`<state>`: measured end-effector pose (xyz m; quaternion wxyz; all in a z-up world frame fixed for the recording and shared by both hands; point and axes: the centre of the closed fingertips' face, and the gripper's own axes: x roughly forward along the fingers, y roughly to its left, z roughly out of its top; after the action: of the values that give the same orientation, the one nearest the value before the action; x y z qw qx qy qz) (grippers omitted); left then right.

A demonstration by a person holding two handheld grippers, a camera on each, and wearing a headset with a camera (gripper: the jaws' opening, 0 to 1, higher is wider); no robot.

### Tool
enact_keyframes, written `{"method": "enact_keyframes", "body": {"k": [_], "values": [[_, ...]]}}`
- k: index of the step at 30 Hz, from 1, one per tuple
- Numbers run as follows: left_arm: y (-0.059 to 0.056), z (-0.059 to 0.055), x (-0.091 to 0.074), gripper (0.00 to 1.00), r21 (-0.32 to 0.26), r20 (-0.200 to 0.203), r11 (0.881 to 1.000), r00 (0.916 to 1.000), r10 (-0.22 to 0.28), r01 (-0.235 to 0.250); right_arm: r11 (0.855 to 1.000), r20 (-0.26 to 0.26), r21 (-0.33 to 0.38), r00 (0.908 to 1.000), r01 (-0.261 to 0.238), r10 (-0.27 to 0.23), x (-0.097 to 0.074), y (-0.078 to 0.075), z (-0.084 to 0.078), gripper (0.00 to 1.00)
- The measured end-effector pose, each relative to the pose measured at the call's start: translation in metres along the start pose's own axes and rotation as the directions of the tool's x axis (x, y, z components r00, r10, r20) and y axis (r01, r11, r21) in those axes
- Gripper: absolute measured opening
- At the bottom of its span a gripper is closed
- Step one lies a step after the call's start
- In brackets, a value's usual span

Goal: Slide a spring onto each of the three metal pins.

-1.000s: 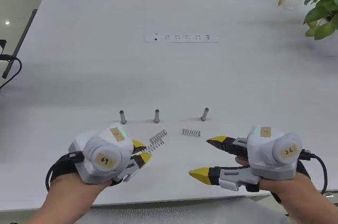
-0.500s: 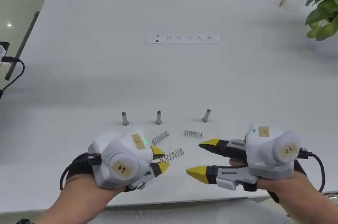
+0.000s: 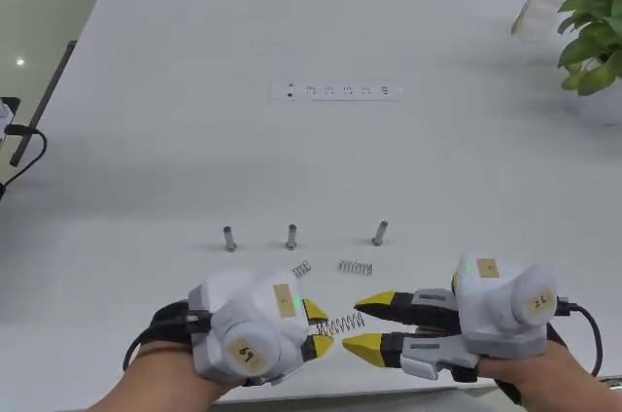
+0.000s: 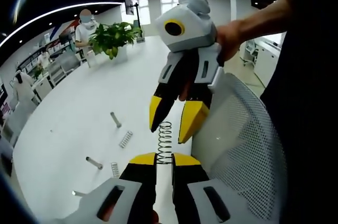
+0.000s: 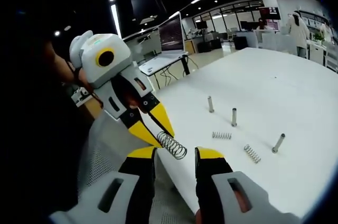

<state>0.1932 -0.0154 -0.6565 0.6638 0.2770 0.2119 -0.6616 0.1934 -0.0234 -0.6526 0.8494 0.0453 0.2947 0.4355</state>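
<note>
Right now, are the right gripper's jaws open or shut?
Open: the right gripper has its yellow jaws apart, either side of the spring that the left gripper holds.

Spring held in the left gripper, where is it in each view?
Head view: bottom centre, the spring juts from the left gripper toward the right gripper.
Left gripper view: centre, the spring rises from its own jaws.
Right gripper view: lower centre, the spring at the left gripper's tips.
Shared landmark: the leaning pin.

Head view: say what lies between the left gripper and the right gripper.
A spring, pinched at one end by the left gripper, reaches toward the open right gripper; the head view shows it.
</note>
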Motion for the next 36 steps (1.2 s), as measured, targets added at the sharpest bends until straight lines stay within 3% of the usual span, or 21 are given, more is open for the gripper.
{"method": "enact_keyframes", "body": {"k": [3, 9, 22, 29, 36], "values": [[-0.003, 0.002, 0.000, 0.02, 0.014, 0.001, 1.000, 0.9999, -0.012, 0.012, 1.000, -0.014, -0.009, 0.9999, -0.001, 0.000, 0.000, 0.001, -0.002, 0.22], [-0.003, -0.004, 0.003, 0.02, 0.051, -0.023, 0.999, 0.9996, -0.016, 0.017, 1.000, 0.006, -0.008, 0.9997, -0.022, 0.022, -0.002, 0.006, 0.002, 0.12], [-0.001, -0.004, 0.012, 0.02, 0.099, -0.036, 0.995, 0.9993, -0.007, 0.010, 0.999, -0.013, -0.026, 0.9993, -0.034, 0.034, -0.004, 0.009, 0.006, 0.09], [0.006, 0.005, 0.021, 0.02, 0.067, -0.008, 0.998, 0.9999, -0.007, 0.007, 0.999, -0.015, -0.052, 0.9999, 0.000, -0.001, -0.009, 0.001, 0.017, 0.09], [0.014, 0.018, 0.029, 0.02, 0.038, 0.029, 0.999, 0.9995, -0.008, 0.007, 0.989, -0.060, -0.146, 0.9978, 0.019, -0.028, -0.015, -0.007, 0.028, 0.09]]}}
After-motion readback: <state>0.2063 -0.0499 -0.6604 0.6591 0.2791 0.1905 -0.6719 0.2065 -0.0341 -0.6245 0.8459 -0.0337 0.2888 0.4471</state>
